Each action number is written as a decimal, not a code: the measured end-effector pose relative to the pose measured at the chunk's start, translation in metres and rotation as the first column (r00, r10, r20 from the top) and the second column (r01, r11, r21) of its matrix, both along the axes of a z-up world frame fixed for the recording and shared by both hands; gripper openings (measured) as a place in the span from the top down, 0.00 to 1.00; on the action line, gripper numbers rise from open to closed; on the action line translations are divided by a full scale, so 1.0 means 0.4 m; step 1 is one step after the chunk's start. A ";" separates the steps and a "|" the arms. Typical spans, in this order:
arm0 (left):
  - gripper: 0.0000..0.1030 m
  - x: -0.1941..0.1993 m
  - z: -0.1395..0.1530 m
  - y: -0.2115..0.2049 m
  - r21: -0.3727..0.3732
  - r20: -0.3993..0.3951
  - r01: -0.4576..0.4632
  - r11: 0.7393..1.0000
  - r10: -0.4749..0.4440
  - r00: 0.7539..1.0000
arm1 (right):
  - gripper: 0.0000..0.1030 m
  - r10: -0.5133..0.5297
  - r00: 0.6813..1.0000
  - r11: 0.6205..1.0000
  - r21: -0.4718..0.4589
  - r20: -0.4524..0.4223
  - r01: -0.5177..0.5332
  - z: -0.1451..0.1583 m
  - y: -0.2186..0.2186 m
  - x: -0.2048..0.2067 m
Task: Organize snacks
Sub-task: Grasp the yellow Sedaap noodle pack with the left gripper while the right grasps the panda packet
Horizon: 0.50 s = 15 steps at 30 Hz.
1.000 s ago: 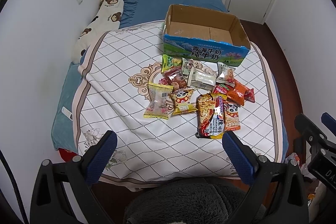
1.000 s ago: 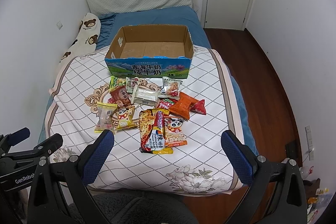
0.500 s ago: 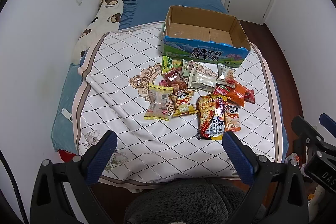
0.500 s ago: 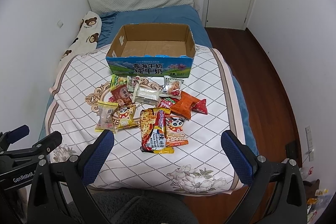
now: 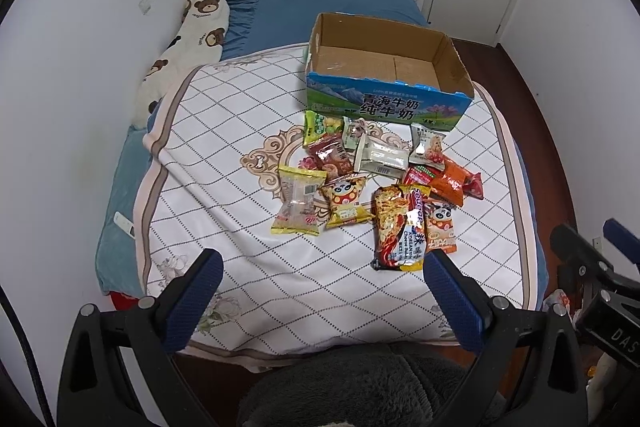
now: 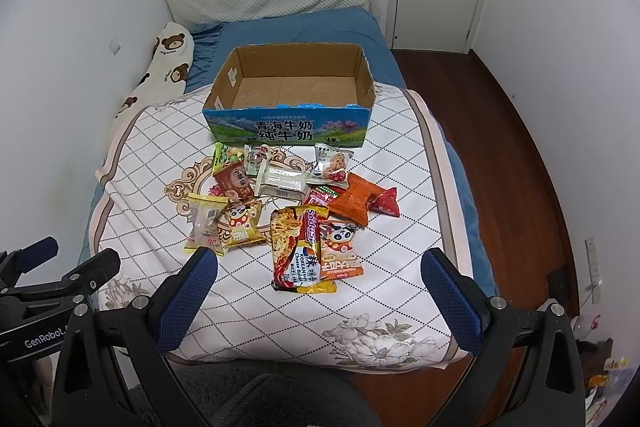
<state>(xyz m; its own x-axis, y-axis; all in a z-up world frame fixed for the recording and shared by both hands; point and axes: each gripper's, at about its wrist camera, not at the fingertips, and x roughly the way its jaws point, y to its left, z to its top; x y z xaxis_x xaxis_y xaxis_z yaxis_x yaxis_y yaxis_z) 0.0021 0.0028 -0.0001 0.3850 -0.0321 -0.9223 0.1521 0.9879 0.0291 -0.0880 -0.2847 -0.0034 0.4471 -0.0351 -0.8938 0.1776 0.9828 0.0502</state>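
Your left gripper (image 5: 320, 291) hangs over the near edge of the bed with its jaws spread wide and nothing between them; your right gripper (image 6: 318, 289) sits the same way, jaws wide and bare. Both are well short of the snacks.

The snack pile (image 6: 288, 203) lies in the middle of the quilt (image 6: 160, 227), just in front of the open cardboard box (image 6: 288, 131), which shows only its bare cardboard floor. Nearest you is the long noodle packet (image 6: 300, 251), overlapped at its right by an orange panda packet (image 6: 342, 247). At the pile's left edge, a clear yellow-trimmed packet (image 6: 204, 223) touches a yellow panda packet (image 6: 244, 223). The right edge ends in a red pouch (image 6: 386, 203) beside an orange pouch (image 6: 354, 201).

Bare quilt runs between your fingertips and the noodle packet, and more lies left of the pile towards the bear-print pillow (image 6: 168, 63) along the wall. On the right, the quilt's border falls away to the wooden floor (image 6: 500, 147), with little margin past the red pouch
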 end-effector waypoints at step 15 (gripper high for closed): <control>0.01 0.244 -0.485 -0.183 -0.034 -0.328 0.056 0.998 -0.064 0.943 | 0.14 -0.173 0.966 0.976 0.101 -0.191 0.195 -0.446 -0.257 0.111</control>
<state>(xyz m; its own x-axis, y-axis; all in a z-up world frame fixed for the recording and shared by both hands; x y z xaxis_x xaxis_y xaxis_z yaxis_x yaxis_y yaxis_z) 0.0996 -0.0703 -0.1940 0.0576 -0.0691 -0.9959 0.2088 0.9764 -0.0557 -0.0437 -0.3876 -0.1820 0.2742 0.0088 -0.9616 0.3715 0.9214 0.1143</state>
